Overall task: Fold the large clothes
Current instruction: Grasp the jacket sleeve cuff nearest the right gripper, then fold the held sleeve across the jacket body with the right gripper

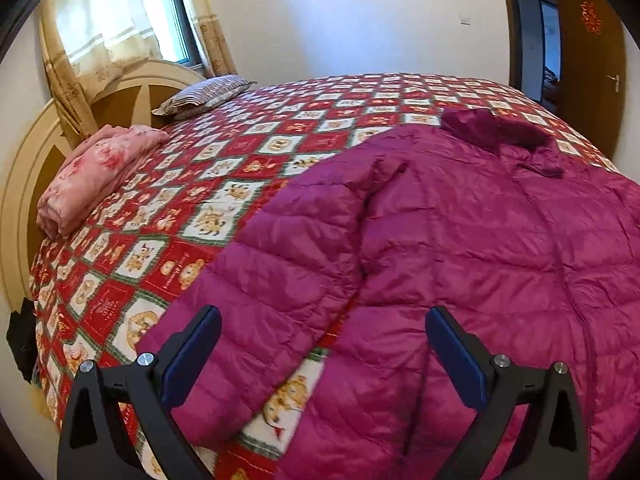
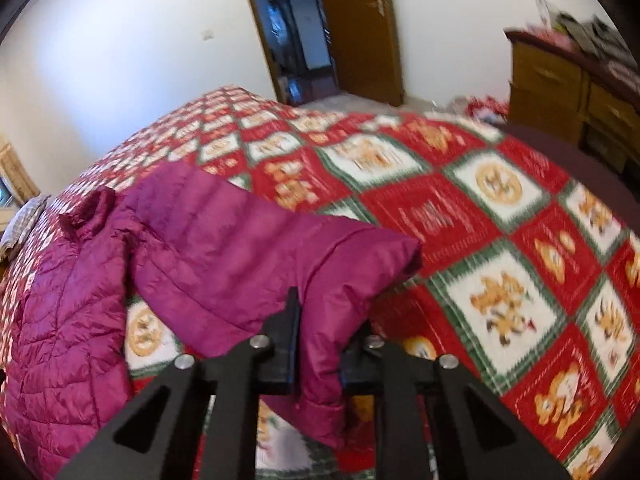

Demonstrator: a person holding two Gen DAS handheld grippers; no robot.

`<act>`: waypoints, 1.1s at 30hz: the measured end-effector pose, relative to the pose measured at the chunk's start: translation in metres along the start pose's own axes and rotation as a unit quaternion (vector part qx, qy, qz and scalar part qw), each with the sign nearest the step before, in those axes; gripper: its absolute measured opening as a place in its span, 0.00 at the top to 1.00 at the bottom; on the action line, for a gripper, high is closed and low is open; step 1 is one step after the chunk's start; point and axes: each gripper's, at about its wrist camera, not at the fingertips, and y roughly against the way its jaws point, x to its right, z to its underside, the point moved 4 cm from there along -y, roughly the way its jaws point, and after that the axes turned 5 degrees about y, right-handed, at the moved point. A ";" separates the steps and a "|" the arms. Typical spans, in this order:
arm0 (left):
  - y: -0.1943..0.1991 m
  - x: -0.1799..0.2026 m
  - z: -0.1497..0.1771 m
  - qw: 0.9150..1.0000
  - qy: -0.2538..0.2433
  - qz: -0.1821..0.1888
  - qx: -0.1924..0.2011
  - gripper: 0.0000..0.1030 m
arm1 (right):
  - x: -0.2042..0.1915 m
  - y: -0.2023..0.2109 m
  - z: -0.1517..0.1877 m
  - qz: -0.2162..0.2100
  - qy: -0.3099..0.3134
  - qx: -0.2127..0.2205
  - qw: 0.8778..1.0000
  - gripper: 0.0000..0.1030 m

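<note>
On the bed, which carries a red and white patterned quilt, the magenta quilted jacket lies spread with its collar toward the far side and its front upward. It is the largest thing to handle, so the fold should be planned from it: both sleeves go inward first, then the body is doubled.

Near the headboard a folded pink cloth and a striped pillow rest well apart from the jacket; they do not disturb the work.

From the right wrist view, one sleeve is raised from the quilt, and the right gripper has its jaws clamped on the cuff end of it. I judge that this sleeve should now be carried across the chest and laid flat; the padded cloth is slippery, so the grip should stay firm until the sleeve rests.

The left gripper hovers over the other sleeve with its jaws wide apart and nothing pressed between them. It is better to take that sleeve close to the cuff, so both folds are symmetrical.
</note>
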 end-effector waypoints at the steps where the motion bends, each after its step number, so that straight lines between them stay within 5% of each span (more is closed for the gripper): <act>1: -0.001 -0.002 -0.001 1.000 -0.002 -0.006 0.003 0.01 | -0.006 0.003 -0.004 -0.001 0.008 0.006 1.000 0.84; 13: -0.002 -0.015 -0.018 1.000 0.008 -0.019 0.020 0.01 | -0.158 0.020 -0.036 -0.074 0.136 0.066 0.986 0.86; 21: -0.002 -0.026 -0.019 1.000 0.014 -0.017 0.021 0.01 | -0.266 0.003 -0.006 -0.135 0.216 0.061 0.965 0.87; 28: -0.006 -0.032 -0.014 0.999 0.015 -0.025 0.012 0.01 | -0.322 -0.020 0.029 -0.159 0.263 0.046 0.951 0.86; 30: -0.003 -0.031 -0.015 1.000 0.017 -0.015 0.013 0.01 | -0.325 -0.027 0.035 -0.159 0.262 0.037 0.951 0.72; 31: -0.001 -0.030 -0.016 1.000 0.019 -0.009 0.015 0.01 | -0.324 -0.028 0.036 -0.163 0.261 0.035 0.951 0.60; 32: 0.001 -0.029 -0.017 1.000 0.019 -0.005 0.018 0.01 | -0.322 -0.026 0.038 -0.168 0.261 0.032 0.950 0.34; 33: 0.005 -0.026 -0.019 1.000 0.019 -0.003 0.022 0.01 | -0.316 -0.018 0.037 -0.177 0.253 0.038 0.950 0.26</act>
